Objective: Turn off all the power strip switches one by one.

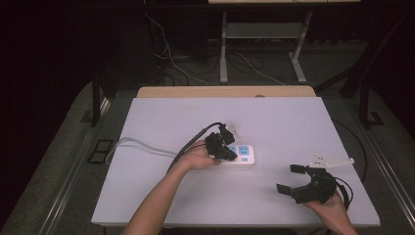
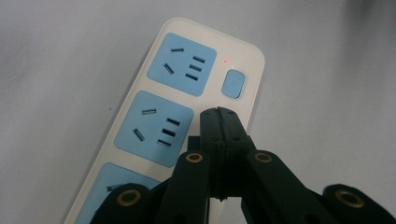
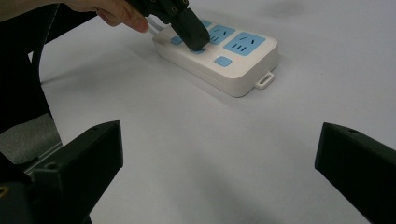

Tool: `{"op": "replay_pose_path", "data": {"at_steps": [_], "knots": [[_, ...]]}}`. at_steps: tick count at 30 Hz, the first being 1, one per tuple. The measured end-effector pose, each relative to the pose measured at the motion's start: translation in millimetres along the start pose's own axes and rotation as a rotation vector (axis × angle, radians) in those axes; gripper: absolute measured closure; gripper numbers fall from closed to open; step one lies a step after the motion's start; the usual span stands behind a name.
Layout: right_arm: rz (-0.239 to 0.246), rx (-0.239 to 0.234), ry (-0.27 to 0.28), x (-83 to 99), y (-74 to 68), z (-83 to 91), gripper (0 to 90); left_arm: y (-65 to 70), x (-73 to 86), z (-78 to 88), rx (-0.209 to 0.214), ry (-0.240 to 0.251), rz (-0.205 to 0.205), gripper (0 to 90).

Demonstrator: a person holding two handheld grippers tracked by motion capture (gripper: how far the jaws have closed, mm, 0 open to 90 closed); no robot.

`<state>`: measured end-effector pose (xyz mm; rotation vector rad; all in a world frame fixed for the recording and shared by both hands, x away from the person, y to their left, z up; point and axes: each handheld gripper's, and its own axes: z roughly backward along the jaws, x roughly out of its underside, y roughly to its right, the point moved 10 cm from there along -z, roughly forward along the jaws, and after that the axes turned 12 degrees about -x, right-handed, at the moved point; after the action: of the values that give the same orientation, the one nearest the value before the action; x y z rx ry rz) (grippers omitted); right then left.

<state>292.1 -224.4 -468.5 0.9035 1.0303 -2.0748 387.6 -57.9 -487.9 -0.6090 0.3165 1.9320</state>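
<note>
The left gripper (image 2: 218, 112) is clenched shut with nothing in it, tip over the power strip (image 1: 241, 155) mid-table, probably to poke the switch (image 2: 233, 83) at its 1 o'clock. The right gripper (image 1: 291, 177) idles spread wide at the table's 4 o'clock (out of the way).

No lettering, brand name or number can be read anywhere on the table. The one legible sign is a faint power symbol on the blue switch (image 2: 233, 83) of the white power strip (image 2: 140, 107), lying just beyond the closed tips of the left gripper (image 2: 218, 114). A tiny red indicator light (image 2: 225, 60) glows on the strip's casing just past that switch. The blue socket faces (image 2: 182, 64) beside the tips carry only bare slots, with no printed markings that can be made out.
</note>
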Motion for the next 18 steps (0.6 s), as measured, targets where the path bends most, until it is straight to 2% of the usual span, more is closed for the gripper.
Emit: {"op": "replay_pose_path", "data": {"at_steps": [5, 9, 18], "knots": [[0.002, 0.000, -0.003, 0.3, -0.2, -0.4, 0.9, -0.7, 2.5, 1.0, 0.046, -0.006, 0.031, 89.5], [0.000, 0.000, -0.004, 0.5, 0.0, -0.6, 0.9, -0.9, 3.2, 1.2, 0.046, 0.003, 0.024, 89.5], [0.002, 0.001, -0.006, 0.7, -0.4, -0.5, 0.9, -0.6, 3.7, 0.1, 0.050, 0.000, 0.043, 89.6]]}}
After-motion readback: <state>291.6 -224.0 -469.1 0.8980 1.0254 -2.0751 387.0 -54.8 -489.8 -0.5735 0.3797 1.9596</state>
